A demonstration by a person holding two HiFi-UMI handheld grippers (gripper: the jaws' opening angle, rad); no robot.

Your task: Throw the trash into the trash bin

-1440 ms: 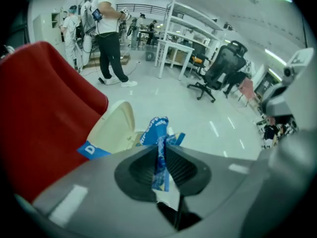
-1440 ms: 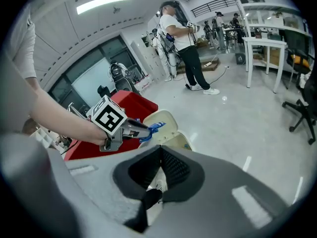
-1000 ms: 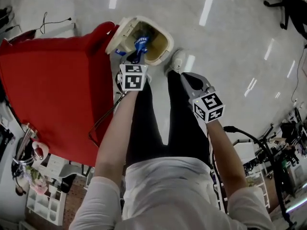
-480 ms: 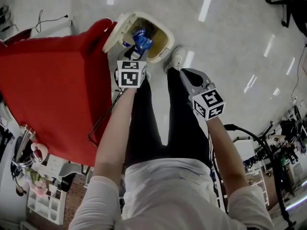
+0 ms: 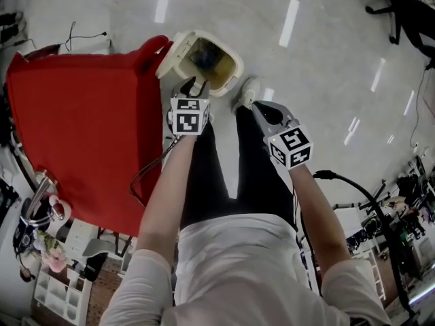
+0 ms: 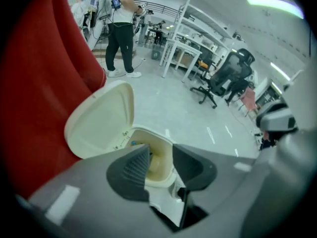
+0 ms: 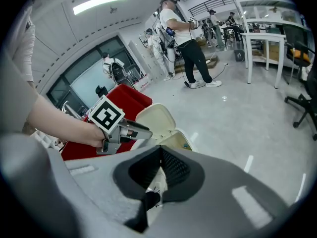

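Lying in the bin, the trash is judged light and crumply, best pinched edgewise; the left gripper, its jaws just narrowed, is held parted and empty, the right gripper closed on nothing.

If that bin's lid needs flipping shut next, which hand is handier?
Probably left: the left tongs, just opened then eased in slightly, hang empty beside the raised lid. The right tongs are shut and further back.
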